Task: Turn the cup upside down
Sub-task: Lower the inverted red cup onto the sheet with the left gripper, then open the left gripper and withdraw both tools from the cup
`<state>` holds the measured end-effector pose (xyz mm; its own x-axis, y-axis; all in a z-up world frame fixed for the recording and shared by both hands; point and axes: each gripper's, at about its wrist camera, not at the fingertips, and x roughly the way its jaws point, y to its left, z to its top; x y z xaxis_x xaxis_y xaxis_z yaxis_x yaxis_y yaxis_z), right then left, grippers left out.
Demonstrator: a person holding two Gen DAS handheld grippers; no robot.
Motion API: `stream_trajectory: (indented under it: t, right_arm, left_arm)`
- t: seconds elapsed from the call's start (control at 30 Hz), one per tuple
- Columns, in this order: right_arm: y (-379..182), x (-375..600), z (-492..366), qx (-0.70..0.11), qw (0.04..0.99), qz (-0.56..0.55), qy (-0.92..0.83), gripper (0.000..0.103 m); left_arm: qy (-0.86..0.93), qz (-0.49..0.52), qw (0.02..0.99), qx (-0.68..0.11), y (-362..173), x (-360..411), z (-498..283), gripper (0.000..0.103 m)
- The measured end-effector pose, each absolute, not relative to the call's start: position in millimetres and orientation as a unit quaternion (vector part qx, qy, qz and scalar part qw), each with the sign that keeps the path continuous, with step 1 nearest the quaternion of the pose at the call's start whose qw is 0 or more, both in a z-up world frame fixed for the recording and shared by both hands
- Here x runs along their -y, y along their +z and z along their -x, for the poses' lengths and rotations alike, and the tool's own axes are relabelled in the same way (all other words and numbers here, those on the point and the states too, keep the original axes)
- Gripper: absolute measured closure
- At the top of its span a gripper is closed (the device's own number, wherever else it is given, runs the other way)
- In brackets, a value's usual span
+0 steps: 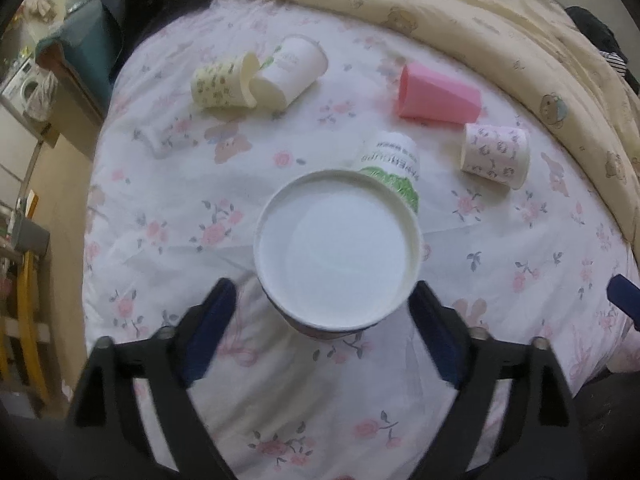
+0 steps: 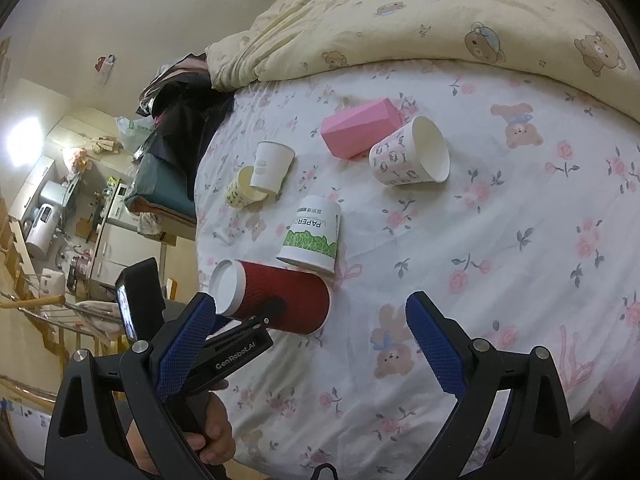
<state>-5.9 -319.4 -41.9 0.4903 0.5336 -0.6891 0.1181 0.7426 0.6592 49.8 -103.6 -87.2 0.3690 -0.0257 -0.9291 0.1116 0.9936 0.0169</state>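
The bed (image 2: 520,240) fills both views, covered by a white sheet with pink flowers, and a cream quilt (image 2: 420,12) with bear prints is bunched along its far side. To the left of the bed stand a dark green chest (image 1: 80,40) and, further off, kitchen clutter.

The left gripper (image 1: 322,308) has its jaws spread wide, and its fingers (image 1: 208,328) stand either side of the red cup (image 1: 338,252) without visibly pressing it. From the left wrist the white inside of the cup faces the camera. From the right wrist the red cup (image 2: 276,300) lies on its side, its rim toward the gripper and its base toward the green cup, with one dark fingertip across its ribbed wall; whether it rests on the sheet or is lifted off it I cannot tell.

The right gripper (image 2: 312,344) is spread wide and holds nothing, hovering over bare sheet near the bed's edge.

Just beyond the red cup, the green cup (image 2: 314,236) stands mouth down. Further back the pink cup (image 1: 438,94) lies on its side, with the pink-print cup (image 1: 494,156) on its side beside it. On the far left the white cup (image 1: 292,70) and the yellow cup (image 1: 224,82) lie tipped against each other
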Motion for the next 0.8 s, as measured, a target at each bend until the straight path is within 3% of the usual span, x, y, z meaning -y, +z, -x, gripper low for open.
stream_trajectory:
  t: [0.6, 0.7, 0.8]
  right_arm:
    - [-38, 307, 7, -0.486, 0.803, -0.318, 0.138, 0.005]
    - [-37, 304, 8, -0.483, 0.807, -0.310, 0.139, 0.005]
    - [-33, 301, 11, -0.476, 0.814, -0.301, 0.140, 0.005]
  left_arm:
    - [-0.043, -0.009, 0.859, -0.510, -38, 80, -17, 0.012]
    - [-0.043, -0.005, 0.863, -0.503, -27, 72, -7, 0.000]
    - [-0.047, -0.003, 0.873, -0.485, -12, 62, 8, 0.000]
